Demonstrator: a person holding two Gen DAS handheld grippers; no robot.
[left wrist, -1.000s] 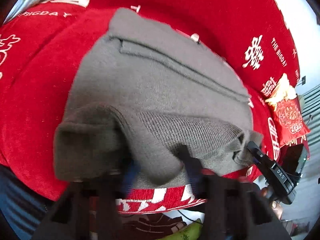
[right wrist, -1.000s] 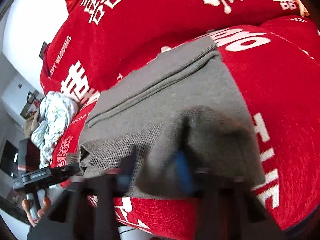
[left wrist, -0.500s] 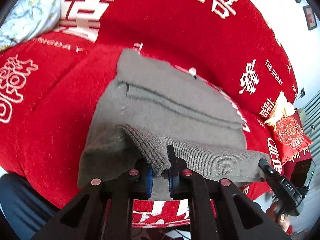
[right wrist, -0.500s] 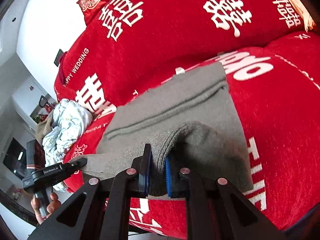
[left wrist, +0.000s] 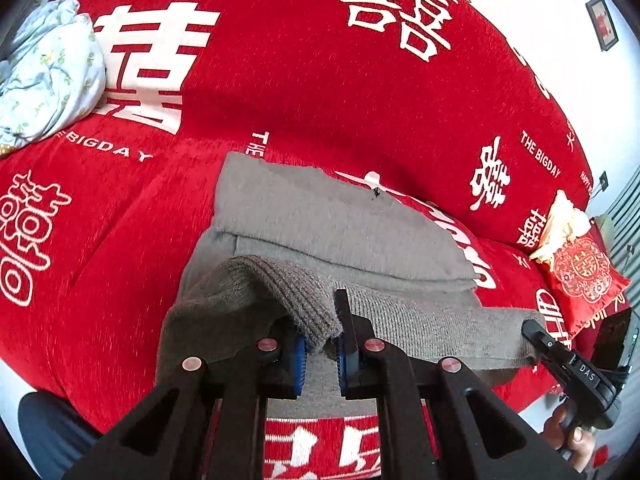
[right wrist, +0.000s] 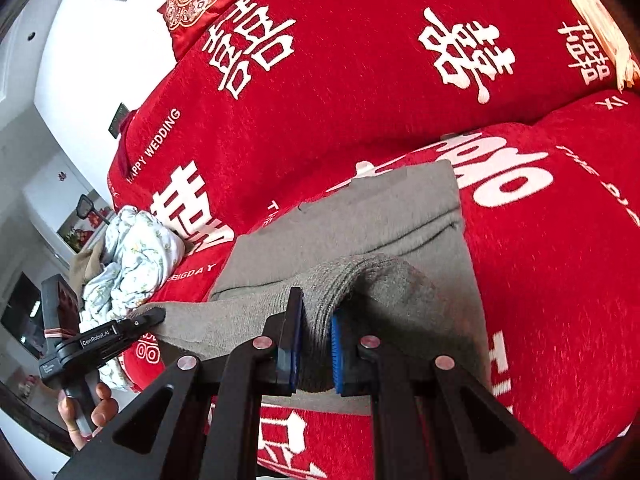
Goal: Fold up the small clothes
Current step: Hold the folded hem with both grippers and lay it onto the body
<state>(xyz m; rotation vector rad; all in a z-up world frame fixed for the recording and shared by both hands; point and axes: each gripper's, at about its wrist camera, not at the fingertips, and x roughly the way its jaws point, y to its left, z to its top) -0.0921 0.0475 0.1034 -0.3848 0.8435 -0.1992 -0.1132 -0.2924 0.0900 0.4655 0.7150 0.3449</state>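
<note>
Both grippers angle downward over the red sofa's (left wrist: 312, 92) front edge. The left gripper (left wrist: 320, 344) and right gripper (right wrist: 316, 344) each pinch the ribbed hem of the grey sweater (left wrist: 328, 224), lifting its near edge.

The red plush sofa cover (left wrist: 320, 80) carries white print: "HAPPY WEDDING" along its back, "THE BIGDAY" on the back and seat, and large Chinese double-happiness characters. The black right claw (left wrist: 536, 330) reads "DAS" on its body in the left wrist view; the black left claw (right wrist: 154, 315) reads "GenRobot.AI" in the right wrist view.
</note>
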